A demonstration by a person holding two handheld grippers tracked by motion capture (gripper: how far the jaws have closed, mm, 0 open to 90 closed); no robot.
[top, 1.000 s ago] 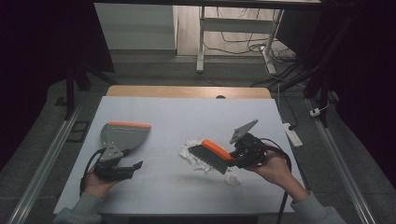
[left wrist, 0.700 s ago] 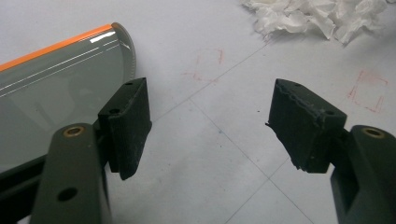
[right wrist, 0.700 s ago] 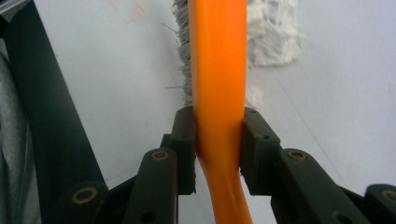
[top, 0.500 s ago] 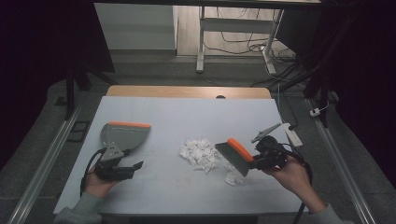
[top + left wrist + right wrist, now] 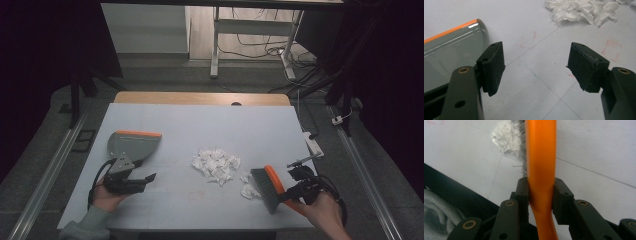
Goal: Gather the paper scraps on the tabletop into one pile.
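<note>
High view: brush in right tool, just beside paper scraps

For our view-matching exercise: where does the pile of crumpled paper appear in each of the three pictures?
High view: paper pile at table centre, between dustpan and brush.
Left gripper view: top right, beyond the open jaws.
Right gripper view: one scrap top left, beside the brush bristles.
Shared landmark: the paper itself.

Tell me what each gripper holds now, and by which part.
The right gripper holds the brush by its orange handle, clamped between both fingers. The left gripper is open and holds nothing.
</note>
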